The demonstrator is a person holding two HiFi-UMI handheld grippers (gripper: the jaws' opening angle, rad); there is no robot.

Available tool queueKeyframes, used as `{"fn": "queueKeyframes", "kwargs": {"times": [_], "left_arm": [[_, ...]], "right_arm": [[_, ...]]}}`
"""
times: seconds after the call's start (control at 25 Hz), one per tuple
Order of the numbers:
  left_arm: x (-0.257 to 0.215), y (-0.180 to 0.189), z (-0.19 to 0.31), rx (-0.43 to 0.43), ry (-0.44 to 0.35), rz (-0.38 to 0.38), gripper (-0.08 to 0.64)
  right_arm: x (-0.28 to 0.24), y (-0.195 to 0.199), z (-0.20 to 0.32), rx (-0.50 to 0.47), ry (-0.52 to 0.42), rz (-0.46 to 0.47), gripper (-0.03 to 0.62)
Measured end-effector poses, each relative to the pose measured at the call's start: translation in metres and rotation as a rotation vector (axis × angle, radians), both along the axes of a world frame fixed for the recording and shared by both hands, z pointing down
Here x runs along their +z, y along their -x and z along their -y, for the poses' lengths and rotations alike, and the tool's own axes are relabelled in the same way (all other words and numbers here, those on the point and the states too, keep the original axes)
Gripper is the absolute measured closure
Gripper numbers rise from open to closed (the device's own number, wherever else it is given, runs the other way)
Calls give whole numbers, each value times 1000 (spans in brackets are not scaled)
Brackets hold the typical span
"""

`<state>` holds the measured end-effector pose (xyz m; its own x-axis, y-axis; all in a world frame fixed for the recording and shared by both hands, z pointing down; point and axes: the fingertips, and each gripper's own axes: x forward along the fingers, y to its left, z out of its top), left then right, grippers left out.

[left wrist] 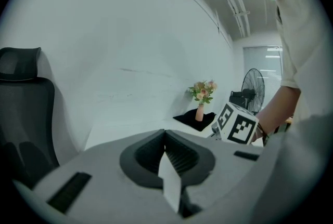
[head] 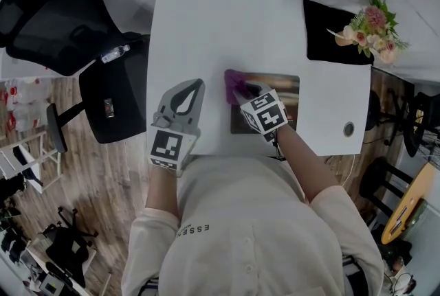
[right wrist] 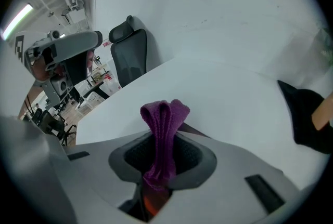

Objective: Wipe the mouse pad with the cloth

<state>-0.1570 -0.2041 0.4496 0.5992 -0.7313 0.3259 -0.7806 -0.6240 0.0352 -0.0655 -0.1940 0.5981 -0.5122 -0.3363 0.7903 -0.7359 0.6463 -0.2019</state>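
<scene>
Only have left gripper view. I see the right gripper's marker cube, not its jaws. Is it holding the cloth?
Observer: Yes. In the right gripper view, the right gripper is shut on a purple cloth, and a folded bunch sticks out past the jaws.
Operator: Where is it relative to the mouse pad?
Observer: In the head view, the cloth is at the far left corner of the mouse pad. I can't confirm contact.
Operator: And my left gripper relative to the pad?
Observer: The left gripper is over bare white table, left of the pad and apart from it.
</scene>
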Motion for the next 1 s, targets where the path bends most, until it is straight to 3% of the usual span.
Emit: {"fn": "queueKeyframes", "kwargs": {"times": [0.32, 1.0], "left_arm": [[4, -19, -2, -11, 19, 20, 558], [-3, -98, -9, 23, 1, 25, 558]], "right_arm": [[7, -26, 5, 55, 58, 59, 499], [10, -133, 1, 157, 65, 27, 500]]}}
